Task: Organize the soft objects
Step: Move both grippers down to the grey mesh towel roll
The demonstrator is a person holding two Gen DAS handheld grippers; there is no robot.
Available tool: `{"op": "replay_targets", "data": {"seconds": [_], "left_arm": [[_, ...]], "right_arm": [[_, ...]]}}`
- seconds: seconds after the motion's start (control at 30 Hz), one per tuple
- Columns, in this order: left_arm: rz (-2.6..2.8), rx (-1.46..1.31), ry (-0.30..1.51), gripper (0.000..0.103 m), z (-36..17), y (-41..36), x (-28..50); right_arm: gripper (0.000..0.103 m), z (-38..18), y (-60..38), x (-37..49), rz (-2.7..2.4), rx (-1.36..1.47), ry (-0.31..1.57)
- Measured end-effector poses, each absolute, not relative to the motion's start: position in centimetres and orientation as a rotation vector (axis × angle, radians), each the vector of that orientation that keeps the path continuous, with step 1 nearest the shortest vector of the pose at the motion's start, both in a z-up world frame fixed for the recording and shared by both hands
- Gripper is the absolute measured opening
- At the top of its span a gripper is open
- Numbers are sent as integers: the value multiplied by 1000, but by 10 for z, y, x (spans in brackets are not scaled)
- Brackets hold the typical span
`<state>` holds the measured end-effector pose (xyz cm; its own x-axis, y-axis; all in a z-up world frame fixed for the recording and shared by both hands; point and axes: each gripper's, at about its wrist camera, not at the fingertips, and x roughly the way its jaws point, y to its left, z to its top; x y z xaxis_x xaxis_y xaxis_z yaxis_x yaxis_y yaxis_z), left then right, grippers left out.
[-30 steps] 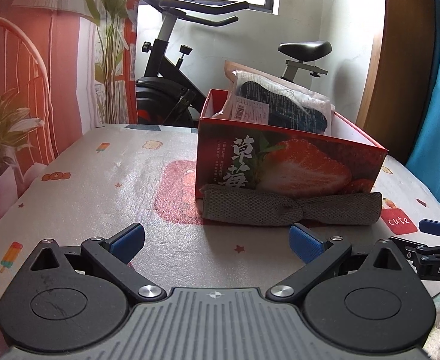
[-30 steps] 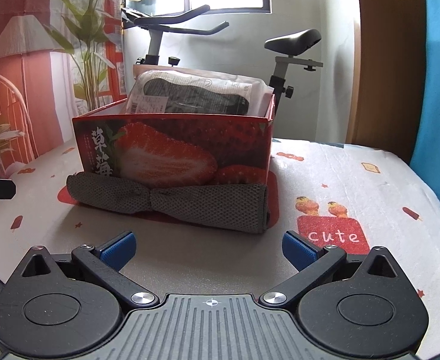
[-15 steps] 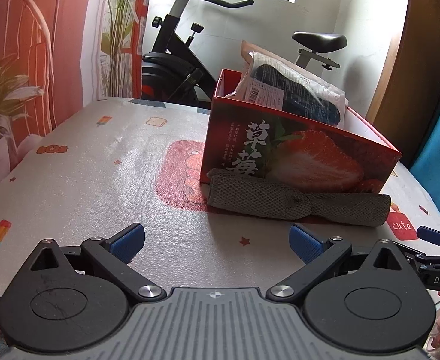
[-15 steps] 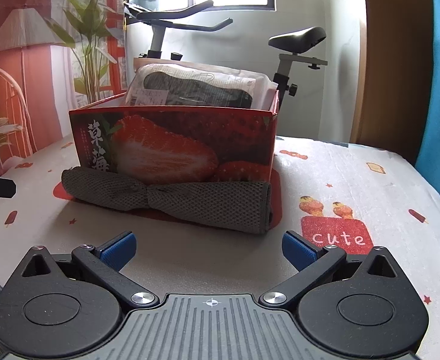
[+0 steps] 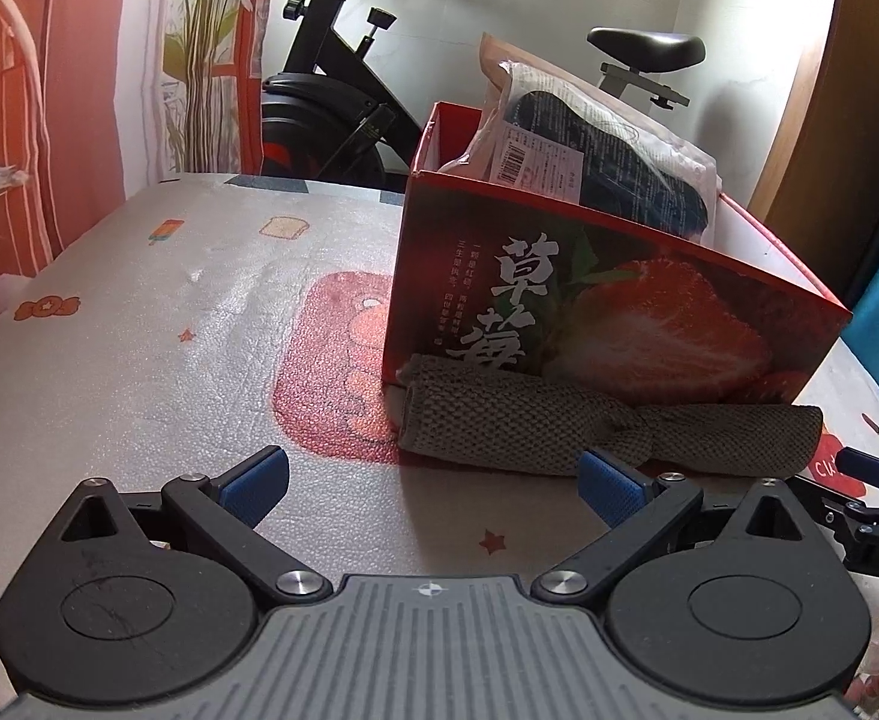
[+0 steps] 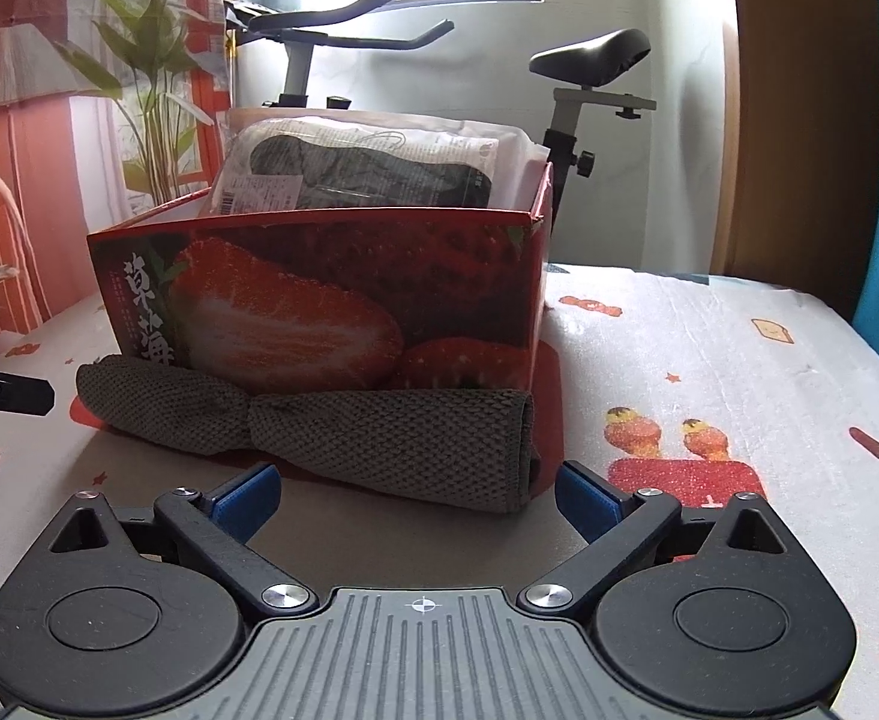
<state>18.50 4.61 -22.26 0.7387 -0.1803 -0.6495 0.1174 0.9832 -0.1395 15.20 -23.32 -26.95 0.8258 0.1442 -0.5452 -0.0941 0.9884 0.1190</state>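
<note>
Left wrist view, left to right: printed table cover [image 5: 139, 360] with popsicle, toast and star prints, a red cartoon patch near the middle. The left gripper [image 5: 433, 483] is spread wide, blue pads [image 5: 256, 483] apart, nothing between them but bare cover. Ahead and right of centre lies the rolled grey-brown towel [image 5: 559, 429], mesh weave, pinched at the middle, lying on the cover and pressed against the front wall of the red strawberry box [image 5: 619, 312]. The gripper's right pad sits just in front of the towel's pinch; contact hard to judge from this angle, looks apart. A plastic-wrapped dark item [image 5: 607, 162] sticks up out of the box, label side facing left. Exercise bike [image 5: 343, 96] stands behind the table. At far right edge the other gripper's blue tip pokes in.

Right wrist view, left to right: a black tip of the left tool at the left edge, then the towel [image 6: 319, 432] along the box [image 6: 331, 300] front, its right end roughly level with the box's right corner. The right gripper [image 6: 418, 498] is wide too, its jaws have just been closing slightly, nothing gripped; the towel's right end lies just ahead of the gap between the pads. Wrapped item [image 6: 367, 171] in the box, bike seat [image 6: 589, 57] behind, "cute" print patch on the cover [image 6: 739, 372] to the right.
</note>
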Motion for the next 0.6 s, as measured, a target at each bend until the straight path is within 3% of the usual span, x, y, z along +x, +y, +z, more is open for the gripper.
{"op": "replay_targets", "data": {"seconds": [0.43, 0.53, 0.6], "left_arm": [[-200, -103, 732, 103, -232, 35, 232], [-211, -110, 712, 102, -236, 32, 237], [-208, -109, 711, 100, -239, 30, 241]], "right_arm": [[85, -272, -244, 190, 101, 172, 592], [75, -280, -247, 195, 101, 201, 601], [60, -287, -246, 196, 88, 177, 611]]}}
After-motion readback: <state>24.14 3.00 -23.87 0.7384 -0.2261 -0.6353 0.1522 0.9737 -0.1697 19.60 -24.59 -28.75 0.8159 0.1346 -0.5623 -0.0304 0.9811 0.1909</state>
